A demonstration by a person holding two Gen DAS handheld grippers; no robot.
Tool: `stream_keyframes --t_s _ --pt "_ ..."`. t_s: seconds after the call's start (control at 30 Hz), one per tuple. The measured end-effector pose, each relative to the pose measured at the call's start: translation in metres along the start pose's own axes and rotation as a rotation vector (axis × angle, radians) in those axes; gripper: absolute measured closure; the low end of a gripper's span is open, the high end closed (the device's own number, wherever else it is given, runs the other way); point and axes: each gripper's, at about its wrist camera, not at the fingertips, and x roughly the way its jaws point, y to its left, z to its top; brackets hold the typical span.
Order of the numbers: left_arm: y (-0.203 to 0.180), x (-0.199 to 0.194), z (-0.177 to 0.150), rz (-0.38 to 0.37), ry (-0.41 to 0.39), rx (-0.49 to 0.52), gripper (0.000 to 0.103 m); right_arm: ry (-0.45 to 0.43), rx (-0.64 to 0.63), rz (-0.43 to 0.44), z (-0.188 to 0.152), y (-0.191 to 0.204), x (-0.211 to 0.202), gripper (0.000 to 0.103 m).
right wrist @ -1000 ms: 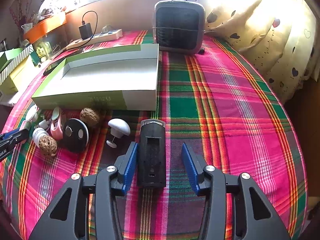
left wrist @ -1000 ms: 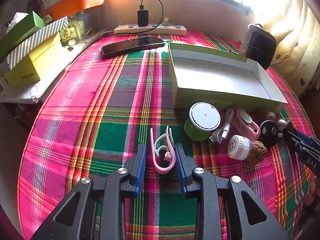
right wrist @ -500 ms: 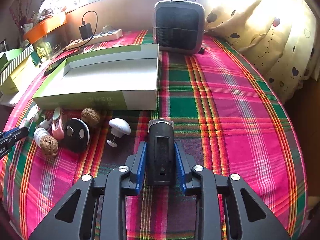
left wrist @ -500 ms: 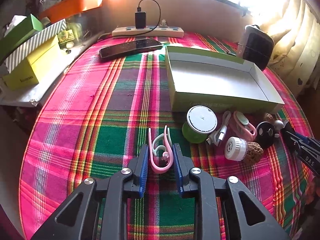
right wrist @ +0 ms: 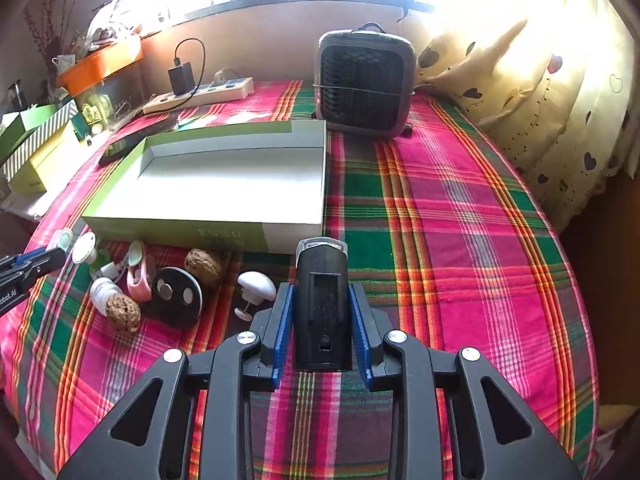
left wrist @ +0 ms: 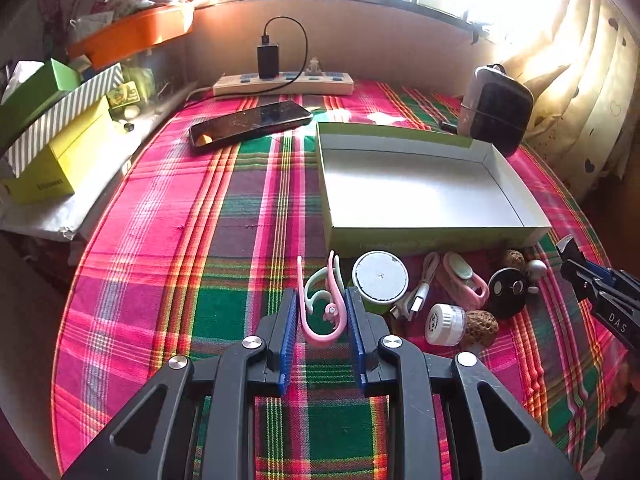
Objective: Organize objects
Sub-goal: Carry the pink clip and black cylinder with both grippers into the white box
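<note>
Since a second ago, left gripper (left wrist: 322, 314) is clamping the pink-and-white curved plastic hooks (left wrist: 320, 304); right gripper (right wrist: 322, 318) is squeezing the black boxy plastic device (right wrist: 322, 304).

Right gripper (right wrist: 322, 312): blue pads pressed on both sides of a black device (right wrist: 322, 304) with a clear front cap, resting on plaid tablecloth (right wrist: 460, 240); open green-sided box (right wrist: 224, 184) beyond; white knob (right wrist: 256, 286), black disc (right wrist: 176, 296), two walnuts (right wrist: 122, 312) left; fan heater (right wrist: 364, 84) at rear.
</note>
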Motion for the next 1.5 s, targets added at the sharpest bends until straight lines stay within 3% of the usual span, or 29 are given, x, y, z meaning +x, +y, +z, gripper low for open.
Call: stream_keyframes --t_s 0.47,1.13,1.5 --pt "-0.009 0.005 0.031 -0.051 -0.01 0.027 0.081 -0.009 -0.026 0.042 0.028 0.01 0.0 0.074" --pt "-0.03 0.035 0.085 -0.116 -0.001 0.076 0.081 0.014 -0.073 0.068 0.082 0.032 0.034 0.074" --pt "-0.041 0.067 0.102 -0.103 0.025 0.103 0.081 0.061 -0.06 0.077 0.098 0.034 0.071 0.074"
